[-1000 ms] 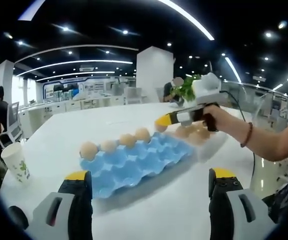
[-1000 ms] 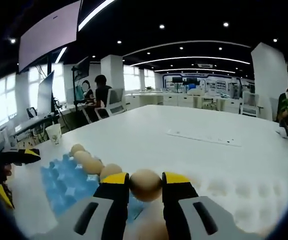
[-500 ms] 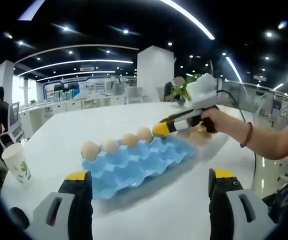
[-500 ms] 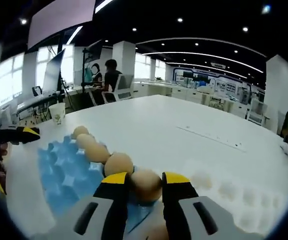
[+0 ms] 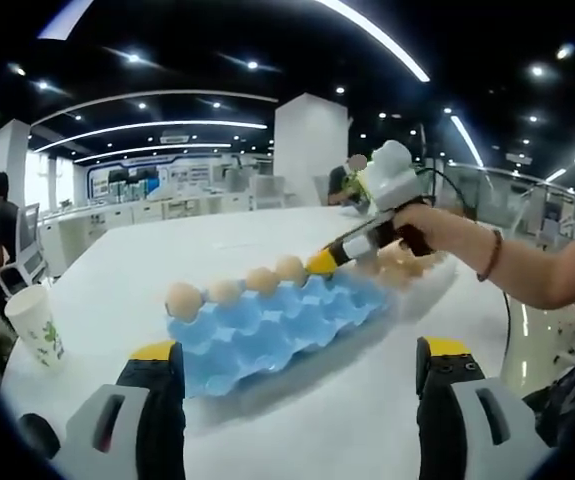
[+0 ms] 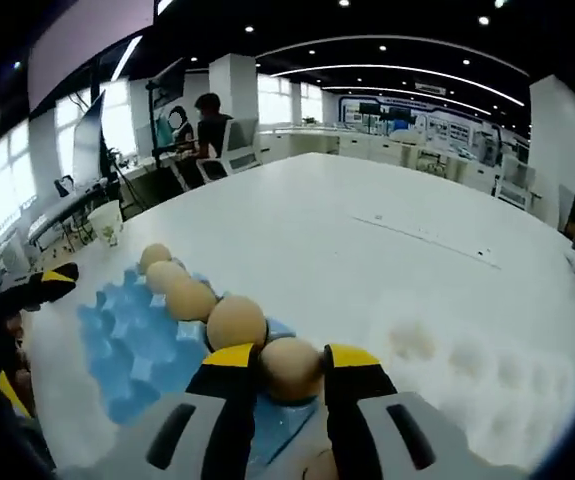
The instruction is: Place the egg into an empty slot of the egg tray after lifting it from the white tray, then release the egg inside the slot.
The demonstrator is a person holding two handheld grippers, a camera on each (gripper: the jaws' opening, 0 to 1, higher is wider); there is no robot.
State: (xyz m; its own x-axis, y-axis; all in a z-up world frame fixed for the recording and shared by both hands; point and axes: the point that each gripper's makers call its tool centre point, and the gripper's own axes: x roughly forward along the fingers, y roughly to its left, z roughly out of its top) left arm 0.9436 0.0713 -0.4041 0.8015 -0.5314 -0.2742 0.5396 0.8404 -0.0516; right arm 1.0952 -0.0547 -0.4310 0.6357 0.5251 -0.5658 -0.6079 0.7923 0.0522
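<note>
A blue egg tray (image 5: pixel 267 325) lies on the white table (image 5: pixel 367 420), with a row of several brown eggs (image 5: pixel 235 290) along its far edge. My right gripper (image 6: pixel 289 366) is shut on a brown egg (image 6: pixel 290 368), low over the end slot of that row beside the last seated egg (image 6: pixel 236 322). In the left gripper view my right gripper (image 5: pixel 322 263) reaches in from the right, its yellow tips at the tray's far right corner. The white tray (image 6: pixel 487 375) with more eggs (image 5: pixel 404 264) lies to the right of the blue one. My left gripper (image 5: pixel 297 370) stands open in front of the blue tray, holding nothing.
A paper cup (image 5: pixel 37 328) stands near the table's left edge. A flat white sheet (image 6: pixel 427 238) lies farther out on the table. A person's arm (image 5: pixel 512 272) holds my right gripper. People sit at desks (image 6: pixel 202 140) beyond the table.
My right gripper has carried the egg away from the white tray and down toward the blue tray's end slot. The left gripper has stayed still.
</note>
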